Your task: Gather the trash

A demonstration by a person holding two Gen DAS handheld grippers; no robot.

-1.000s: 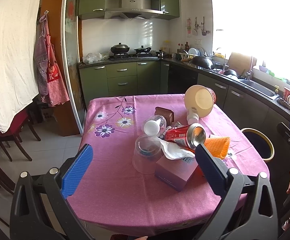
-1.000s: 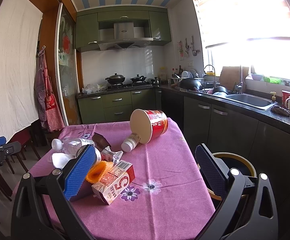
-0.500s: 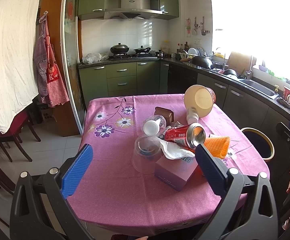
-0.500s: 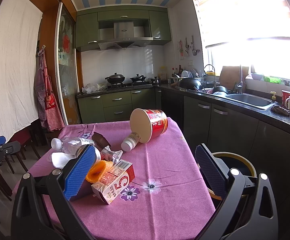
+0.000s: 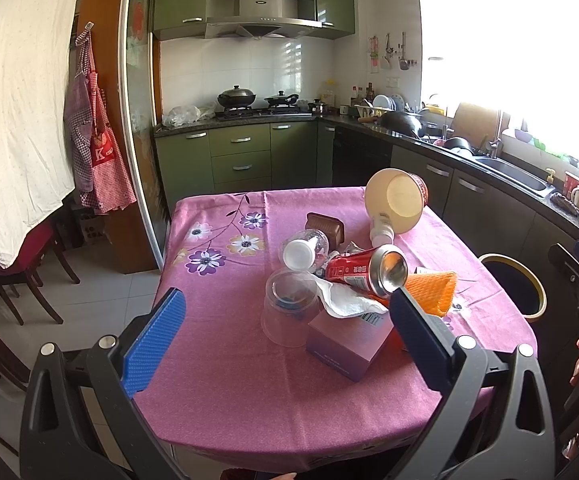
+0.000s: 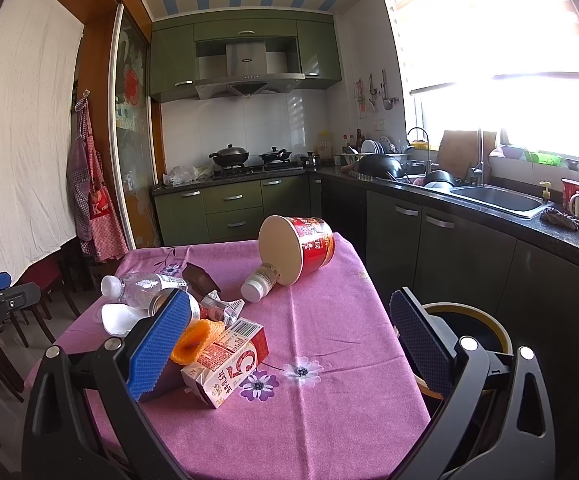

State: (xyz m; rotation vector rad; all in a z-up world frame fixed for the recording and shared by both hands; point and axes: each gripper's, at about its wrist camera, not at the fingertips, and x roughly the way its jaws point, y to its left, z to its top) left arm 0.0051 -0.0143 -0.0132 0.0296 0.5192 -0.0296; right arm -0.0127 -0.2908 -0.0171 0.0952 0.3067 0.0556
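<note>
Both hand-held grippers, left (image 5: 285, 326) and right (image 6: 287, 334), are spread w/ nothing held. Trash is heaped mid-desk (image 5: 249, 380). Risk: the soda can (image 5: 363, 270) lies on its side and could roll off if the pile's nudged; same for the noodle cup (image 6: 297, 248), tipped over, apparently empty. Bin (image 6: 485, 326) sits beside the desk; contents can't be seen.

The table (image 5: 225, 364) wears matt pink cloth. At 2 o'clock of the clear plastic cup (image 5: 287, 307) lies a shiny metal can (image 5: 365, 271) over crumpled white paper (image 5: 343, 301).
</note>
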